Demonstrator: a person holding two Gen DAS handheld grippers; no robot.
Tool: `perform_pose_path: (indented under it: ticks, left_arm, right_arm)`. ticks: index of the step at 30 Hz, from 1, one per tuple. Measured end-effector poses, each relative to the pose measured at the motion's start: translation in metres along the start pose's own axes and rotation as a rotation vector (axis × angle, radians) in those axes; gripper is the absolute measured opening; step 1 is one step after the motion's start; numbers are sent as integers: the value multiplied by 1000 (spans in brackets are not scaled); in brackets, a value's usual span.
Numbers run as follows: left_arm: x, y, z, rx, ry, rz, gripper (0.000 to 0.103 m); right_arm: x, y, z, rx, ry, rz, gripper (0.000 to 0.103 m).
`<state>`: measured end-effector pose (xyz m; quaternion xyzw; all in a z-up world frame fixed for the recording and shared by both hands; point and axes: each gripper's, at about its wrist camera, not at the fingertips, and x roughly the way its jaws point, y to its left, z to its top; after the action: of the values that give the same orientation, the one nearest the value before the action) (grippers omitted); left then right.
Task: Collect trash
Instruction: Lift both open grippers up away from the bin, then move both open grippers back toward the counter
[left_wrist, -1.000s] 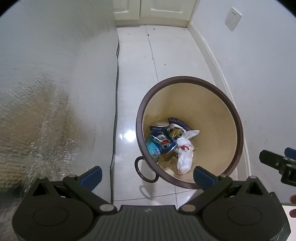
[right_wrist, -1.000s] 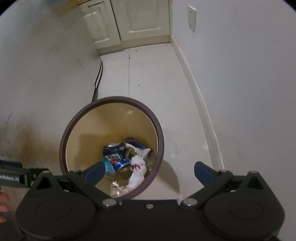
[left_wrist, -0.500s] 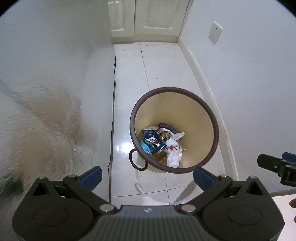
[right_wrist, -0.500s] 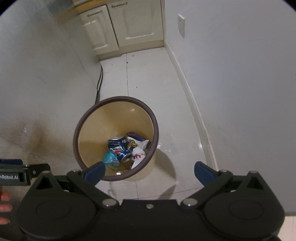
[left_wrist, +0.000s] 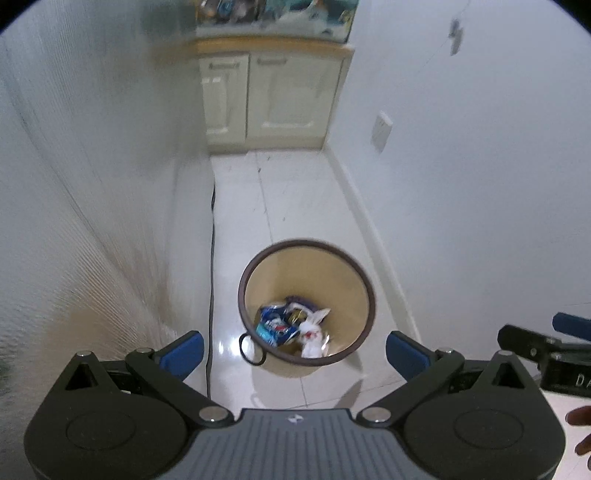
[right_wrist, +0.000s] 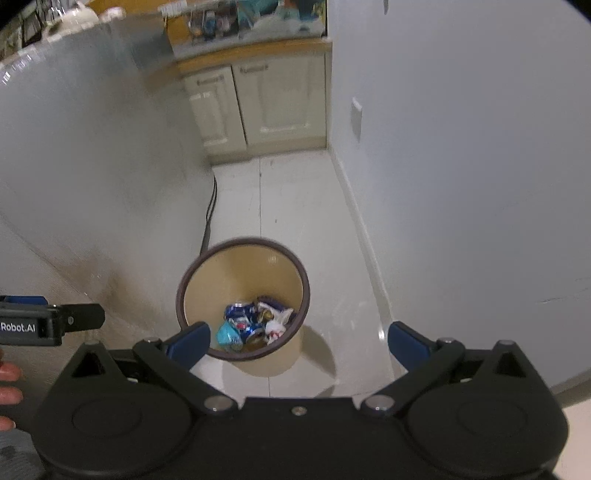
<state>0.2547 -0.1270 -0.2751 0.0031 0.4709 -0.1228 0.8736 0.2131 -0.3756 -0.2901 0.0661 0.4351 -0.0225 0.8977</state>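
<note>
Both grippers, left gripper (left_wrist: 294, 349) and right gripper (right_wrist: 298, 341), hang spread wide and empty above the waste bin (left_wrist: 364, 291), where crushed cans (left_wrist: 275, 323) already lie; next, scan the floor beside it.

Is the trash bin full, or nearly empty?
Nearly empty: the trash bin holds only cans and a white wrapper at its bottom.

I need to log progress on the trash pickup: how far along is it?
Done, apparently: the waste bin already holds crushed blue cans and a white bag.

In hand: nothing. The left gripper and right gripper are both open and empty, above the bin.

Left: no loose trash shows on the floor near the bin; areas outside these views can't be judged.
</note>
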Motion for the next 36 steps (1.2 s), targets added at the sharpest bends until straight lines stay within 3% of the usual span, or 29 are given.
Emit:
perform_pose_path:
  ticks: [20, 27, 36]
  left_arm:
    - [-201, -45, 6, 47, -334, -79, 103]
    - [-267, -32, 3, 46, -454, -64, 103]
    - [-338, 22, 9, 23, -578, -3, 103]
  right_arm:
    - [-190, 4, 24, 6, -315, -40, 103]
    - [-249, 30, 34, -37, -424, -12, 103]
    - [-296, 81, 49, -108, -545, 83, 103]
